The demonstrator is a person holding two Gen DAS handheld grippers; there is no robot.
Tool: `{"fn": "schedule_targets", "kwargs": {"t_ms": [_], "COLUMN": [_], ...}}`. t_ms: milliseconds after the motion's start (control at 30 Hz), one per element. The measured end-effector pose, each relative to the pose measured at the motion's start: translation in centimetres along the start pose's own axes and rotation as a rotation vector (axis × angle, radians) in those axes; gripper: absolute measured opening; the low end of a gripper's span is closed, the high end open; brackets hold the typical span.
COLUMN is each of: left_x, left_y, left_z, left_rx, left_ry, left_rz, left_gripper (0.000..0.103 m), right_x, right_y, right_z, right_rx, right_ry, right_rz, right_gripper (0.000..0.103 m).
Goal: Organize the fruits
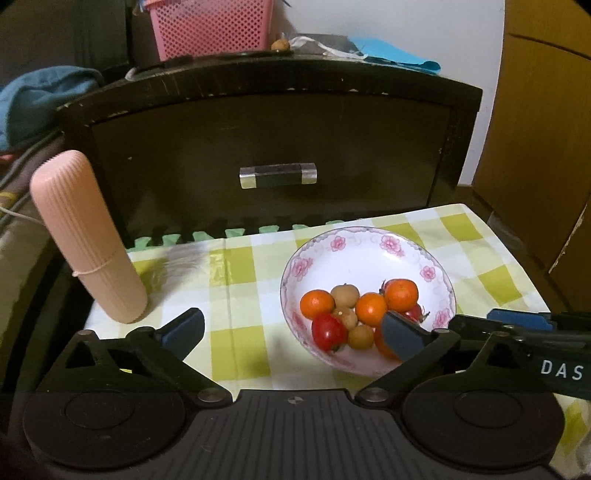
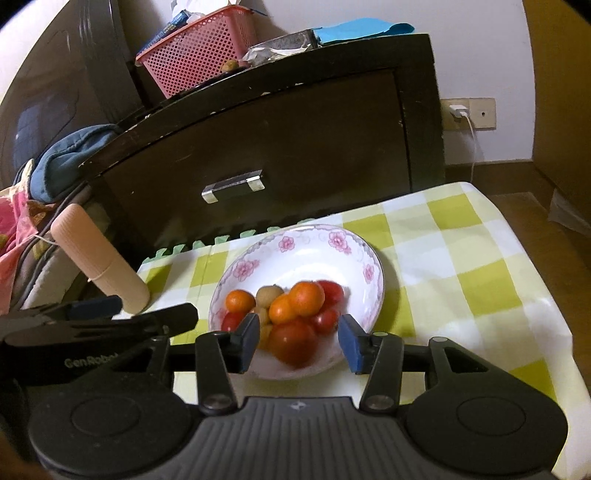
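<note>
A white bowl with pink flowers (image 1: pixel 369 251) (image 2: pixel 303 254) sits on the green-checked tablecloth (image 1: pixel 240 280) (image 2: pixel 461 258). It holds small oranges (image 1: pixel 317 303) (image 2: pixel 306 298), red tomatoes (image 1: pixel 328 331) (image 2: pixel 293 341) and tan longans (image 1: pixel 344 295) (image 2: pixel 269 294). My left gripper (image 1: pixel 295 332) is open and empty, its right finger over the bowl's near side. My right gripper (image 2: pixel 299 341) is open and empty, its fingers either side of the big tomato at the bowl's near rim. The right gripper also shows in the left wrist view (image 1: pixel 517 323).
A pink ribbed cylinder (image 1: pixel 85 236) (image 2: pixel 98 258) stands at the table's left edge. A dark cabinet with a drawer handle (image 1: pixel 278 175) (image 2: pixel 232 185) rises behind the table. A pink basket (image 1: pixel 210 26) (image 2: pixel 199 55) sits on top. The cloth's right side (image 2: pixel 480 295) lies beside the bowl.
</note>
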State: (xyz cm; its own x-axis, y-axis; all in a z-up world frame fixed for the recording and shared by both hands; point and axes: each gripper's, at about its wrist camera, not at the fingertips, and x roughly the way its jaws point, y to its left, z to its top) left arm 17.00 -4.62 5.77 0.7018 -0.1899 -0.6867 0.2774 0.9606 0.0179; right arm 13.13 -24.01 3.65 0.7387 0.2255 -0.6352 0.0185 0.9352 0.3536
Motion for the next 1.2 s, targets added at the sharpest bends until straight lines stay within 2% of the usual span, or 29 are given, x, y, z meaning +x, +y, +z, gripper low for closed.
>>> {"fn": "schedule_targets", "kwargs": {"t_ms": [333,700,867,1067,1200], "left_x": [-3.0,-5.6,-6.8,-7.4,-7.9], "left_y": [0.1,0.5,-0.2,-1.0,-1.2], "left_z": [-2.4,-5.7,-6.8,-7.9,-8.5], "left_rx": [-0.011,-0.007,0.035,0.075,0.084], "left_ry": [0.006,0.051,0.045,0.077,0.096], "left_rz": [-0.006,-0.009,0.012,0.046,0.033], "left_gripper": [0.103,0.103,0.103,0.103,0.103], "right_x": [-3.6,-6.9,-7.8,-8.6,-9.3], "right_y": [-0.3,1.5,1.7,2.1,2.6], "right_z": [-2.4,-6.2,-7.6,-9.0,-9.7], "right_rx": [0.033,0.031,0.041,0.047,0.046], "right_ry": [0.0,0.023,0.035,0.05,0.056], "right_rz": [-0.012,-0.002,-0.008,-0.014,-0.008], "right_gripper": [0.045,0.046,0.046,0.046,0.046]}}
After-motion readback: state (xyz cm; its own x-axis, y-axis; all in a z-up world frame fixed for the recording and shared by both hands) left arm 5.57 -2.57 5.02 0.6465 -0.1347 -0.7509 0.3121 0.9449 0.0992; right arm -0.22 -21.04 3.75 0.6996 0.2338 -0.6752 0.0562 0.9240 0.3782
